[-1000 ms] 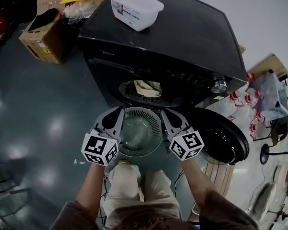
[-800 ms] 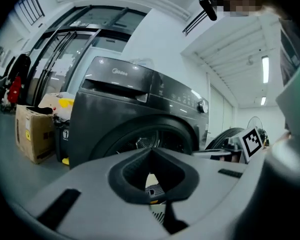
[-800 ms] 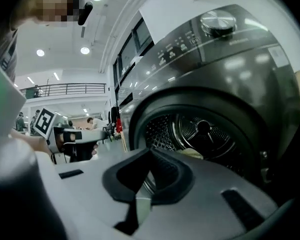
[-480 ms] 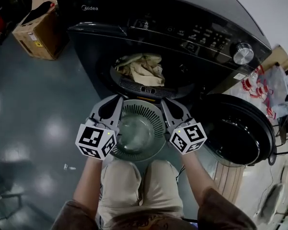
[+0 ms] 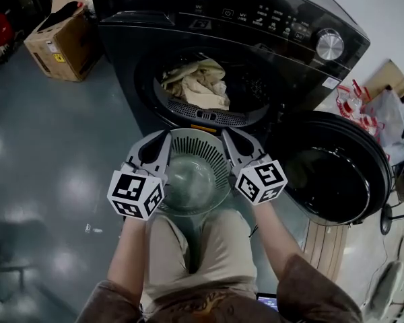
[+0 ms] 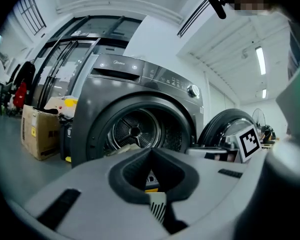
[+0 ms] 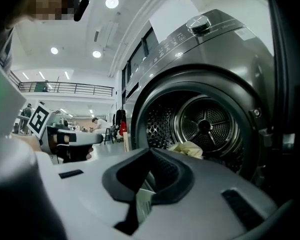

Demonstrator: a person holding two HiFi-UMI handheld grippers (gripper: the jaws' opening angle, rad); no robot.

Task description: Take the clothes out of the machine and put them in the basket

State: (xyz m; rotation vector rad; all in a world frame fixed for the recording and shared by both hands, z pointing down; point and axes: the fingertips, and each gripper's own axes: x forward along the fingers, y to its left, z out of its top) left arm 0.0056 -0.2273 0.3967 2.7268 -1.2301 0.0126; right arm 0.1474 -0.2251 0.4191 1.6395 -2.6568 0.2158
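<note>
Basket (image 5: pixel 209 155) rim between closed fingers (image 5: pixel 152 155)

Place: you work in an open workshop hall.
Signs: ceiling lights (image 7: pixel 110 2), mezzanine railing (image 7: pixel 65 88), cardboard box (image 5: pixel 60 40), glossy floor (image 5: pixel 47 160).

Washing machine (image 5: pixel 155 19) at the top of the head view, drum (image 5: pixel 256 86) opening towards the person. Clothes (image 5: pixel 196 85) lie in the drum, at its front lip. Door (image 5: pixel 337 170) swung open to the right. Basket (image 5: pixel 194 173) before the opening, above the person's legs (image 5: pixel 195 261), between left gripper (image 5: pixel 163 140) and right gripper (image 5: pixel 229 138), its rim in the jaws of each. Cardboard box (image 5: pixel 57 39) on the floor (image 5: pixel 47 153), left of the machine.
</note>
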